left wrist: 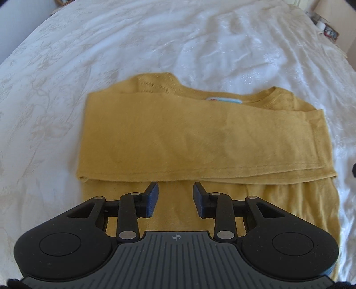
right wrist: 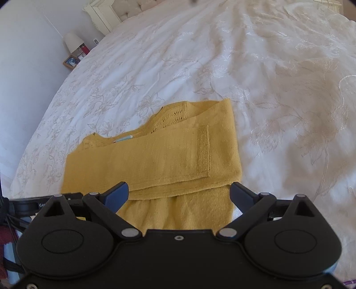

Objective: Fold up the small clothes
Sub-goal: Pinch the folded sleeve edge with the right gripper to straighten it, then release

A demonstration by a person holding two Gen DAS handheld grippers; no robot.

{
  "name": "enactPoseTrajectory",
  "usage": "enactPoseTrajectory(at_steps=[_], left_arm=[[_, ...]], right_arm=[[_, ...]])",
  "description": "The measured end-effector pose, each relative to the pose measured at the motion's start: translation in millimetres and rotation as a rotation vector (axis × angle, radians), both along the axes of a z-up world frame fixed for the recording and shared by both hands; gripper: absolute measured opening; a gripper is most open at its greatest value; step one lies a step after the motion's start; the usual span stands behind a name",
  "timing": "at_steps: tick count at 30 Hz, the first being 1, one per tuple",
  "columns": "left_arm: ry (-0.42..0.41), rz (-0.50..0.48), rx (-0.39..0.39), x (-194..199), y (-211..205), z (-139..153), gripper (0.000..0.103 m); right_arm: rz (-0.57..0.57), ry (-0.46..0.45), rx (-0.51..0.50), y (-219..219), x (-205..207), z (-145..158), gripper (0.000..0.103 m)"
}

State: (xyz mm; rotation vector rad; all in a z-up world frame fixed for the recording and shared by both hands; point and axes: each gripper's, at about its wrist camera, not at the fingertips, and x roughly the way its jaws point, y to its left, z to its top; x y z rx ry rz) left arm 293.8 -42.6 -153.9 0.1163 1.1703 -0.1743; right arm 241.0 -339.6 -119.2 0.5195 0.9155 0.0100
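Left wrist view: I see the left tongs [left wrist: 175,189] spread apart with nothing between the blue pads [left wrist: 153,199]. They hover over the near, unfolded part of the mustard yellow garment [left wrist: 178,135], just short of its folded edge. The garment lies flat on the white bedspread [left wrist: 155,44], which carries a pale floral pattern and light creases. A folded band of fabric runs across the garment from side to side, its stitched hem facing the tongs. Beyond that band, the neckline shows a small light-coloured label [left wrist: 224,101]. At the far right of the garment, past the bed edge, a few small items [left wrist: 327,29] sit blurred; I cannot identify them.

Right wrist view: I see the right tongs [right wrist: 179,189] spread wide, wider than the left pair, and holding nothing. One fingertip sits over the hem of the folded band, the other at the garment's right edge. The garment [right wrist: 155,160] lies on the bedspread [right wrist: 267,77] directly ahead of the tongs. A ribbed cuff [right wrist: 203,151] rests on top of the folded band. Beyond the garment to the left, a lamp [right wrist: 73,42] and a framed picture [right wrist: 71,61] stand beside the bed, near the padded headboard [right wrist: 133,7].
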Motion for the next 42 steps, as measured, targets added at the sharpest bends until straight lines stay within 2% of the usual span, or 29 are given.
enactPoseTrajectory(at_steps=[2,3,4,7,11,20,23,24,28,31,34,36,38,40,42], left_arm=[[0.023,0.043,0.008,-1,13,-9,0.033],[0.032,0.060,0.010,-1,18,-13,0.033],[0.039,0.071,0.014,-1,21,-16,0.033],[0.064,0.100,0.029,0,32,-29,0.034],[0.077,0.119,0.001,2,40,-35,0.037],[0.077,0.113,-0.015,2,42,-38,0.040],[0.076,0.110,-0.017,2,42,-38,0.041],[0.077,0.108,-0.015,3,41,-37,0.041],[0.078,0.093,-0.008,3,39,-35,0.041],[0.078,0.073,-0.001,4,36,-31,0.041],[0.070,0.043,0.001,1,35,-23,0.041],[0.050,0.025,-0.007,0,34,-14,0.041],[0.021,0.004,-0.015,0,32,-4,0.041],[-0.025,-0.009,-0.013,2,31,9,0.041],[-0.059,-0.003,-0.018,8,32,16,0.041]], right_arm=[[0.020,0.002,-0.004,-1,7,-2,0.088],[0.036,0.006,0.004,-1,12,-4,0.075],[0.045,0.014,0.010,-2,17,-6,0.069],[0.051,0.018,0.000,-2,29,-11,0.069],[0.032,0.033,0.008,-8,44,-20,0.069],[0.034,0.137,0.048,-18,68,-53,0.067],[0.044,0.158,0.056,-17,71,-57,0.040],[0.051,0.159,0.056,-16,71,-55,0.020],[0.100,0.071,0.046,-11,66,-22,0.017],[0.072,0.038,0.002,-20,61,-1,0.017],[0.042,0.108,-0.017,-34,64,-15,0.017],[0.042,0.157,-0.036,-38,68,-29,0.022],[0.040,0.192,-0.073,-38,70,-38,0.023],[0.025,0.166,-0.064,-38,66,-34,0.026],[0.010,0.124,-0.003,-37,64,-30,0.028]])
